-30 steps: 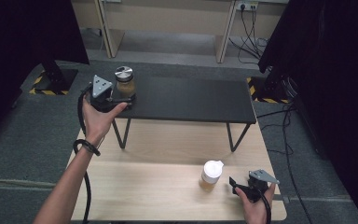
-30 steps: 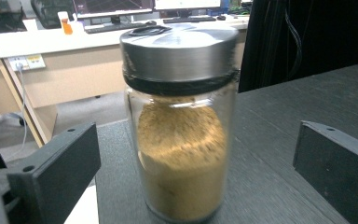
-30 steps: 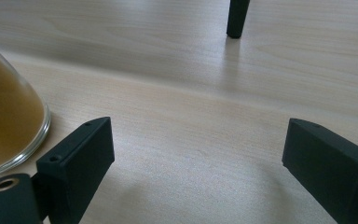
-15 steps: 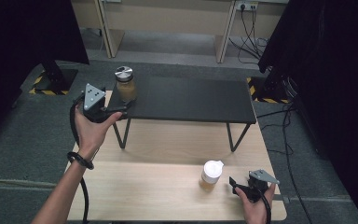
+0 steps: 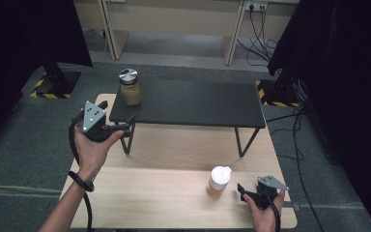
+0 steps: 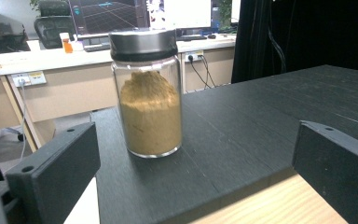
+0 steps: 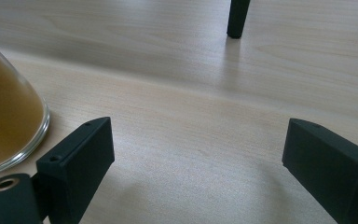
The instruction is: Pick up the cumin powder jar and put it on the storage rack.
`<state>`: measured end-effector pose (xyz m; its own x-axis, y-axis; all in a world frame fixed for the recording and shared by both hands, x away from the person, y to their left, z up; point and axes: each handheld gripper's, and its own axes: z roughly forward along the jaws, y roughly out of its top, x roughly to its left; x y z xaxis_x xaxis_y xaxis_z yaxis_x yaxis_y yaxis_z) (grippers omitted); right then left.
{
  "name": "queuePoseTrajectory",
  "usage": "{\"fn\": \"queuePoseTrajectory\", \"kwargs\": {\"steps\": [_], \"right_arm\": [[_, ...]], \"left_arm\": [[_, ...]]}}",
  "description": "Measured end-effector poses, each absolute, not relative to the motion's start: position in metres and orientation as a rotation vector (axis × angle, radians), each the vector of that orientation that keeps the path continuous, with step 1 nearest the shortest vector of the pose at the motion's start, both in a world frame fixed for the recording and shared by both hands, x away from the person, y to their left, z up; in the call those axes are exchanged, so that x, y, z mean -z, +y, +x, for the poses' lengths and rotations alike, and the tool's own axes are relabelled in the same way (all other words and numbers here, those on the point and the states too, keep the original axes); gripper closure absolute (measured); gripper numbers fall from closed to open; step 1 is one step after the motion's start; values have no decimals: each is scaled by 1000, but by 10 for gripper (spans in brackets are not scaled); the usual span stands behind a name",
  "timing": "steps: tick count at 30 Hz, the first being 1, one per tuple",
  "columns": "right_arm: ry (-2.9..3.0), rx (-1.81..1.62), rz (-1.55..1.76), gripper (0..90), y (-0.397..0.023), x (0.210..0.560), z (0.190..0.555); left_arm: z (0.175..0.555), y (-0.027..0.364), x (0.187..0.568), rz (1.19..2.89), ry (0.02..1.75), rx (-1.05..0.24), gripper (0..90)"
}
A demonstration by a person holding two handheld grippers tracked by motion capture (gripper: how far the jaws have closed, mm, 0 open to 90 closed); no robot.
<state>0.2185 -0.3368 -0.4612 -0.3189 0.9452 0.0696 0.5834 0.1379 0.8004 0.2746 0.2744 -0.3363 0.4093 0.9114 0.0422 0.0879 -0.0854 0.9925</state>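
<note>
Your left gripper (image 5: 107, 126) hangs off the black shelf's (image 5: 198, 104) near-left corner, fingers (image 6: 56, 172) spread wide and empty — aimed at the steel-lidded jar of brown powder (image 5: 130, 87) standing there. Your right gripper (image 5: 256, 193) rests low on the wooden surface (image 5: 164, 193), fingers apart, just beside the white-capped jar (image 5: 219, 181).
</note>
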Motion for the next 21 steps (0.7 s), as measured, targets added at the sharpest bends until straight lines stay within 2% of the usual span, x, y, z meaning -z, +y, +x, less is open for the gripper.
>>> {"fn": "queuePoseTrajectory", "kwargs": {"steps": [12,21], "right_arm": [[1965,-1047,1457,92,-336,461,218],[1967,-1046,1455,91,-336,461,218]], "left_arm": [[248,274,366,1499,921,-906,1],[226,272,396,1554,923,-852,2]]}}
